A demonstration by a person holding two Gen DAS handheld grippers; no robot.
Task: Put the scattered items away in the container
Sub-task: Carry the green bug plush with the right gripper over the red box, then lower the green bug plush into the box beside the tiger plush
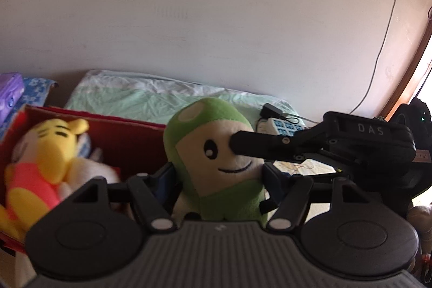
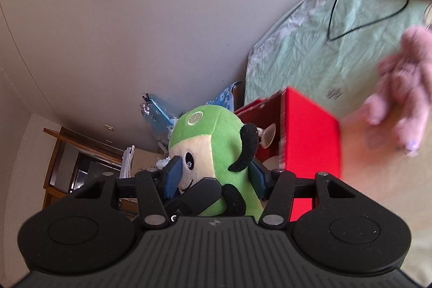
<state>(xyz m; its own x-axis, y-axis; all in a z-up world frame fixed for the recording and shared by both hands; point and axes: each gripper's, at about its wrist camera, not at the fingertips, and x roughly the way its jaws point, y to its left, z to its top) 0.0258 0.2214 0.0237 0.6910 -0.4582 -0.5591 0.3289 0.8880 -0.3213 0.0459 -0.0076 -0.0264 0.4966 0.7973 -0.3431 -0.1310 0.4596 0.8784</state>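
Observation:
A green and cream plush doll with a smiling face is held in the air beside the red box. My left gripper is shut on the doll's body. My right gripper is shut on the same doll from another side; one of its fingers crosses the doll's face in the left wrist view. The red box holds a yellow and red plush bear and a white plush.
A pink plush lies on the floor to the right of the box. A green sheeted mattress runs along the wall behind, with a power strip and cables on it. Blue bags and wooden furniture stand further off.

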